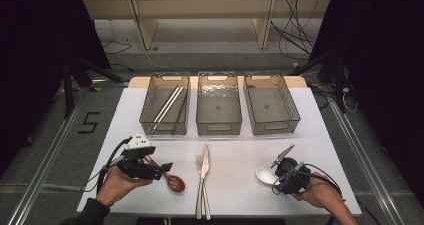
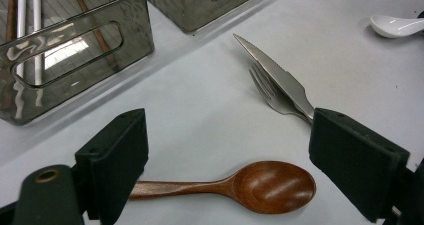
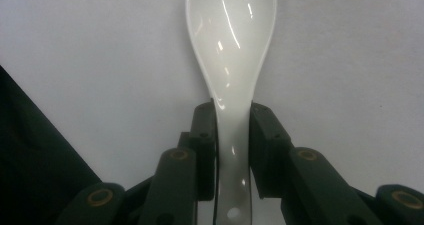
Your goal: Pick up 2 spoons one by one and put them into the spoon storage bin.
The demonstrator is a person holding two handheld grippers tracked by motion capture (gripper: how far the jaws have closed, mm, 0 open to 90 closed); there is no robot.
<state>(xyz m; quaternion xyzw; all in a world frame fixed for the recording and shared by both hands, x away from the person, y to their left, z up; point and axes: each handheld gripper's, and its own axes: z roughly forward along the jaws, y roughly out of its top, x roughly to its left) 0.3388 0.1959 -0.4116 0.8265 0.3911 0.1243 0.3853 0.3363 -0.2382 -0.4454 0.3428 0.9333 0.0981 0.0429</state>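
Our right gripper [image 1: 278, 175] clamps the white spoon [image 1: 264, 175] at the table's [image 1: 235, 195] right front.
In the left gripper view, our left gripper [image 2: 227, 157] gapes wide over the wooden spoon [image 2: 240, 185]; in the right gripper view, pads [image 3: 206, 135] pinch the white handle.

A glossy white ceramic spoon [image 3: 231, 50] and a reddish-brown wooden spoon [image 2: 240, 186] lie on the pale grey tabletop [image 1: 240, 185]. The knife [image 2: 280, 77] and fork [image 2: 272, 92] are silver; the three bins [image 1: 219, 105] are smoky translucent grey.
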